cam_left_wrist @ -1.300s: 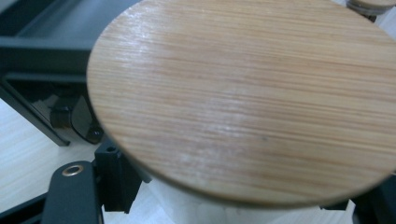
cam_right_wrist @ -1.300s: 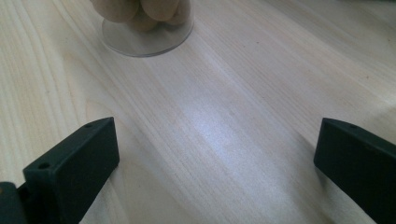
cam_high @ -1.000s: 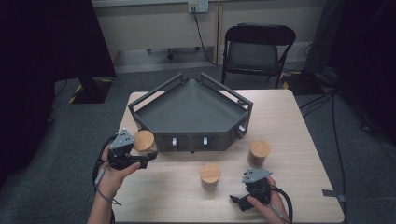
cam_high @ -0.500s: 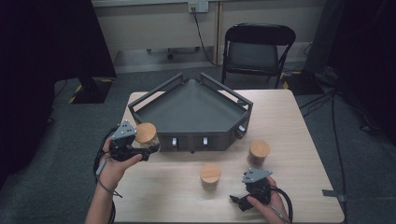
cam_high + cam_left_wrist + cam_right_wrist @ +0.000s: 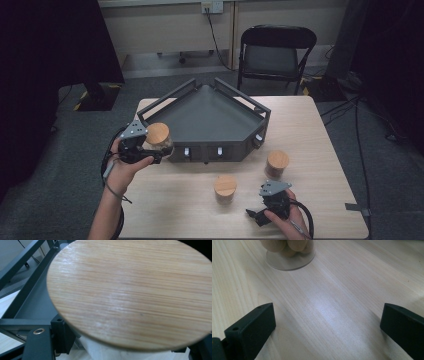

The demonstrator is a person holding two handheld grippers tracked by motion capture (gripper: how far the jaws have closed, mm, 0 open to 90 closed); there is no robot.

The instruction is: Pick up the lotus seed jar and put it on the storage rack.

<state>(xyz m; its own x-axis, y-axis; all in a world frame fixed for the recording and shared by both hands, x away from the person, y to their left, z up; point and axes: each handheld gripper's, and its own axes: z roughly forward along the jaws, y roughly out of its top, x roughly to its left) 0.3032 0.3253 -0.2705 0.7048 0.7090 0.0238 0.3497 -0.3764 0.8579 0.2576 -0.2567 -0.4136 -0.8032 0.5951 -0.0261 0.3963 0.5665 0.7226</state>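
My left gripper is shut on a glass jar with a round wooden lid and holds it off the table at the near left corner of the dark grey tray. In the left gripper view the lid is very close, with the jar's pale body below it and the tray's frame behind. My right gripper rests low at the table's front right. Its jaws stand wide apart over bare wood, and a jar's base lies ahead of them.
Two more wooden-lidded jars stand on the table in front of the tray, one in the middle and one to the right. A black folding chair stands beyond the table. The tray's inside holds nothing.
The left gripper has lifted the jar and carried it a little toward the tray's left corner. The right gripper has stayed where it was.
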